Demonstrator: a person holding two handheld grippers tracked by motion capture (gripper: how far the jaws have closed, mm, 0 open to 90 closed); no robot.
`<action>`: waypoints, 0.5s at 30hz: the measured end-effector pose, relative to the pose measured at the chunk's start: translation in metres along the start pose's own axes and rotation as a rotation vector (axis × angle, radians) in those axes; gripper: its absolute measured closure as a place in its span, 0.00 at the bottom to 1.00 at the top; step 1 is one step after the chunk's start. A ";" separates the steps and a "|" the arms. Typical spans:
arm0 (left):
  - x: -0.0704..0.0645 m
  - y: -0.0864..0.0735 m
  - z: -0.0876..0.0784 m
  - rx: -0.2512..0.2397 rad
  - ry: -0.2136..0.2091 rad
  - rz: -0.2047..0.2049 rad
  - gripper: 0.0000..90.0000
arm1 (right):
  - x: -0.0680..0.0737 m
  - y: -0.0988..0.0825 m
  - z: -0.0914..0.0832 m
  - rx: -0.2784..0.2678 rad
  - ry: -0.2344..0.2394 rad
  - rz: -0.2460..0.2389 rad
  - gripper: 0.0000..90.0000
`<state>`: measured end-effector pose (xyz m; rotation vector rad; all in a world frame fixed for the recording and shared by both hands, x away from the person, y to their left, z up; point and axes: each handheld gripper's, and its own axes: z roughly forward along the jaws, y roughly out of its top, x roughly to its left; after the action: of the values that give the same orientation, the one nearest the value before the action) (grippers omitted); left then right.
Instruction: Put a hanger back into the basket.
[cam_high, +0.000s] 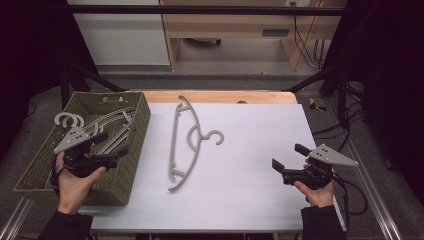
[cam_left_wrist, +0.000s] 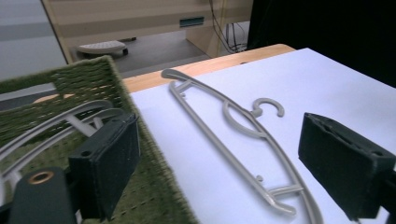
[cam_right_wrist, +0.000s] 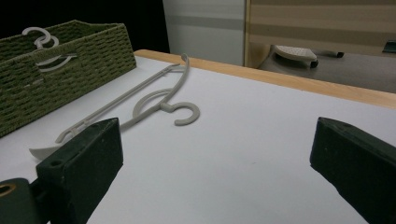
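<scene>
A grey plastic hanger (cam_high: 182, 145) lies flat on the white table cover, its hook pointing right; it also shows in the left gripper view (cam_left_wrist: 279, 204) and the right gripper view (cam_right_wrist: 164, 106). A green woven basket (cam_high: 142, 120) stands at the left and holds several more grey hangers (cam_high: 107, 125), their hooks resting on the far left rim. My left gripper (cam_high: 114, 143) hovers over the basket's near right part, open, with nothing between its pads (cam_left_wrist: 224, 154). My right gripper (cam_high: 289, 156) hangs open and empty over the table's right side (cam_right_wrist: 215, 172), pointing toward the hanger.
The white cover (cam_high: 250, 150) spreads between the hanger and my right gripper. A wooden table edge (cam_high: 225, 96) runs along the back. Dark frame posts stand at both far corners, and metal rails flank the table. Cables trail at the right.
</scene>
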<state>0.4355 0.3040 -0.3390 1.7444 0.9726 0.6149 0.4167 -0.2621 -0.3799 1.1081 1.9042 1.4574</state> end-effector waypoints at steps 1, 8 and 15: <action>-0.004 -0.001 0.002 -0.002 -0.008 0.003 0.12 | 0.000 0.000 0.000 0.000 0.000 0.000 0.03; -0.030 -0.004 0.019 0.022 -0.068 0.051 0.10 | 0.001 0.000 0.001 0.003 0.002 0.003 0.03; -0.056 -0.007 0.047 0.070 -0.118 0.087 0.12 | 0.001 0.000 0.001 0.001 0.001 0.001 0.03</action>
<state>0.4389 0.2336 -0.3603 1.8710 0.8487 0.5320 0.4171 -0.2611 -0.3803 1.1099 1.9056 1.4575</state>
